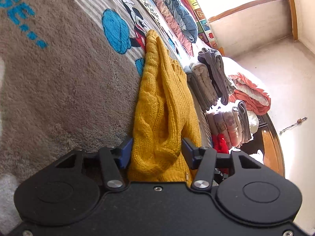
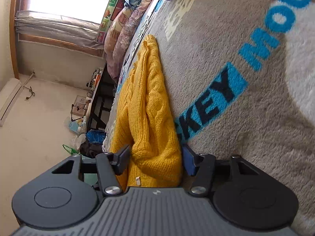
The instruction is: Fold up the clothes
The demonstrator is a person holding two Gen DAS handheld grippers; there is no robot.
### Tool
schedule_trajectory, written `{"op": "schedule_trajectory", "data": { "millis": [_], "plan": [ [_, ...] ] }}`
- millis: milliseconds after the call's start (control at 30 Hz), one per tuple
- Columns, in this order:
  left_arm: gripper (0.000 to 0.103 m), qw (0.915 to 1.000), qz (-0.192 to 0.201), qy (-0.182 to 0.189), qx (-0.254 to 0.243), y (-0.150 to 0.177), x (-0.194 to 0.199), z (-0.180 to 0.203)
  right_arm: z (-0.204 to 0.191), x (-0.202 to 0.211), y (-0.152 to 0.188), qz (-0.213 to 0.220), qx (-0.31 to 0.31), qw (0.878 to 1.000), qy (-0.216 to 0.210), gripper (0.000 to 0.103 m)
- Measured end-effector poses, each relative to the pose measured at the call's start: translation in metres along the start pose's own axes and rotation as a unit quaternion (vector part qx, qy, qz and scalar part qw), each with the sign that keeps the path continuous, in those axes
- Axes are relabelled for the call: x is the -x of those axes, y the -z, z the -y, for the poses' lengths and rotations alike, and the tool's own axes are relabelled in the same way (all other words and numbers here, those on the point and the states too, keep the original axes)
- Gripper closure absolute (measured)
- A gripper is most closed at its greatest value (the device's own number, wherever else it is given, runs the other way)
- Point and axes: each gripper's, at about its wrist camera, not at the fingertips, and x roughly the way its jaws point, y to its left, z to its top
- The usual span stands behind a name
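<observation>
Left wrist view: yellow cable-knit sweater point(image 1: 165, 106) bunched on grey Mickey Mouse blanket point(image 1: 59, 90) | left gripper point(image 1: 155, 151) clenched on one thick knit fold | right gripper point(image 2: 155, 157) grasping another bunch | folded stacks point(image 1: 212, 82) nearby | risk: bulky layers slip from pads, spoiling the fold

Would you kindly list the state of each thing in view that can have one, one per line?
Yellow sweater: bunched, lying on the blanket, between both grippers' jaws.
Left gripper: jaws partly closed around the sweater's knit.
Right gripper: jaws partly closed around the sweater's knit.
Grey blanket: spread flat.
Clothes stack: folded, piled.
</observation>
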Motion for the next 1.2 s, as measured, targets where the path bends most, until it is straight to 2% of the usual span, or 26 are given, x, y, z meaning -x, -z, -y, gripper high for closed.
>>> {"op": "schedule_trajectory", "data": {
  "millis": [67,167,367,533,633,667,733,767,833,900,1000,1067,1100,1167,1200],
  "plan": [
    [0.058,0.9999,0.007,-0.003,0.014,0.001,0.001,-0.003,0.004,-0.001,0.006,0.015,-0.013,1.0,-0.012,0.055],
    [0.066,0.9993,0.02,-0.01,0.03,0.003,0.001,-0.005,0.011,-0.003,0.008,0.031,-0.04,0.998,-0.023,0.066],
    [0.074,0.995,0.055,0.001,0.083,0.024,0.004,0.001,-0.004,-0.005,0.003,0.033,0.008,0.999,-0.01,0.074],
    [0.075,0.9887,0.063,0.031,0.132,0.061,0.011,0.017,-0.02,0.022,-0.016,0.035,0.054,0.998,-0.003,0.075],
    [0.075,0.9897,0.046,0.007,0.136,0.074,0.009,0.02,-0.022,0.047,-0.029,0.034,0.079,0.996,0.011,0.075],
    [0.072,0.9899,0.039,-0.003,0.136,0.078,0.008,0.021,-0.021,0.051,-0.03,0.029,0.088,0.995,0.027,0.075],
    [0.069,0.9917,0.055,-0.03,0.113,0.077,0.02,0.026,-0.019,0.059,-0.032,0.018,0.106,0.992,0.06,0.073],
    [0.067,0.9929,0.068,-0.03,0.093,0.074,0.027,0.03,-0.016,0.061,-0.031,0.013,0.112,0.991,0.073,0.072],
    [0.067,0.9934,0.1,-0.036,0.044,0.07,0.04,0.045,-0.017,0.068,-0.028,0.015,0.121,0.99,0.076,0.066],
    [0.067,0.9917,0.121,-0.04,-0.011,0.071,0.043,0.06,-0.033,0.078,-0.023,0.023,0.166,0.983,0.077,0.066],
    [0.068,0.9872,0.126,-0.045,-0.088,0.077,0.034,0.077,-0.057,0.09,-0.02,0.042,0.255,0.963,0.072,0.066],
    [0.071,0.9827,0.119,-0.044,-0.135,0.082,0.022,0.088,-0.071,0.097,-0.017,0.062,0.322,0.942,0.073,0.066],
    [0.074,0.9809,0.118,-0.041,-0.149,0.083,0.016,0.092,-0.073,0.098,-0.018,0.068,0.34,0.935,0.075,0.066],
    [0.075,0.9787,0.118,-0.032,-0.165,0.083,0.007,0.096,-0.07,0.098,-0.021,0.073,0.351,0.932,0.062,0.068],
    [0.076,0.9775,0.118,-0.043,-0.17,0.083,0.002,0.097,-0.067,0.096,-0.023,0.072,0.35,0.932,0.062,0.07]
  ]
}}
